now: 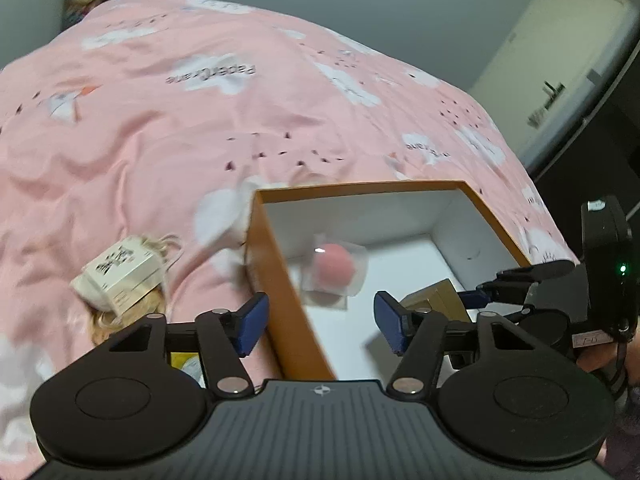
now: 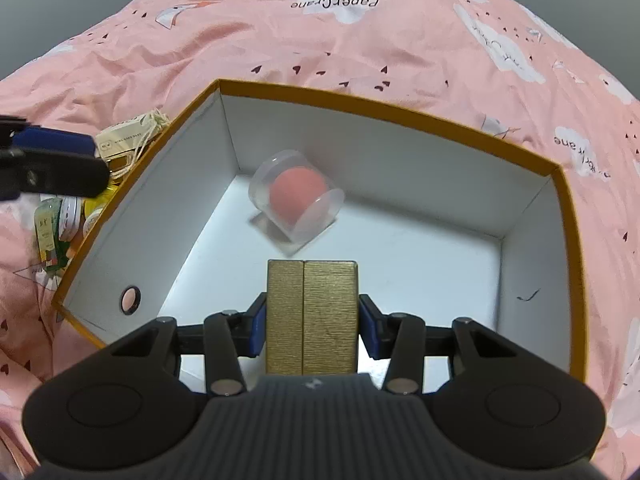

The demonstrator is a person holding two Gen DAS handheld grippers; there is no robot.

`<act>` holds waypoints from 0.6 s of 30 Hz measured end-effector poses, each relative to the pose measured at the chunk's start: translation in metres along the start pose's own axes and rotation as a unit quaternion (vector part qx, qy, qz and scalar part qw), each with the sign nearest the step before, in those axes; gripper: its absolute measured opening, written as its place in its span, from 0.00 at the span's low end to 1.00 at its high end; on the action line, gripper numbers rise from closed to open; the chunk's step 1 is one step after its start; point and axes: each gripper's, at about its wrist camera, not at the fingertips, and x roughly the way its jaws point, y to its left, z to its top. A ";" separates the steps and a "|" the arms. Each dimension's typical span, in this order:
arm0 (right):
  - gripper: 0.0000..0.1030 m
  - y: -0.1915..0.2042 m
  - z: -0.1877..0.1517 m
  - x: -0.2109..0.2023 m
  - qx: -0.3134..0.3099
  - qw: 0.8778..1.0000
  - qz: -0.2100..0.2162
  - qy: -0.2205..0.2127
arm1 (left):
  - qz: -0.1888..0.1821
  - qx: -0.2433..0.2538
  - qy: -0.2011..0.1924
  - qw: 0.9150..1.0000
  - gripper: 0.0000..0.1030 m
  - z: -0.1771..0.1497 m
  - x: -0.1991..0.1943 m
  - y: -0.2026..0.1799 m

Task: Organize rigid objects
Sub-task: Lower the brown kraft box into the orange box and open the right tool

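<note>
1. The right tool (image 2: 311, 326) is clenched on a gold box (image 2: 311, 316); its blue pads press on the two sides of this box. It holds the box upright inside the orange box (image 2: 400, 114), above the near part of the white floor.
2. The left tool (image 1: 322, 320) is released, with nothing between its pads. One finger is outside the left wall of the orange box (image 1: 276, 280) and the other is over the inside.
3. Farther in the orange box, a clear case with a pink ball (image 2: 296, 200) lies near the back left corner. It is blurred and tilted.
4. Outside the left wall of the orange box, a cream carton with string (image 1: 120, 276) lies on the pink bed cover (image 1: 160, 120), and some small jars (image 2: 68, 220) lie near it.
5. The bed cover goes on behind the orange box, with white clouds printed on it.
</note>
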 end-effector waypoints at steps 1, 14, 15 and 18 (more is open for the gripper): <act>0.44 0.001 0.001 0.002 0.001 1.000 0.001 0.003 | -0.002 -0.010 0.000 1.000 0.64 -0.001 0.001 0.004; 0.44 0.005 0.030 0.026 0.022 0.998 -0.046 0.024 | -0.024 -0.067 0.014 0.997 0.50 -0.011 0.019 0.029; 0.44 0.000 0.034 0.028 0.029 0.998 -0.055 0.023 | -0.023 -0.066 0.015 0.997 0.50 -0.011 0.020 0.029; 0.44 -0.015 0.048 0.033 0.048 0.996 -0.069 0.020 | -0.029 -0.066 0.018 0.997 0.46 -0.010 0.025 0.028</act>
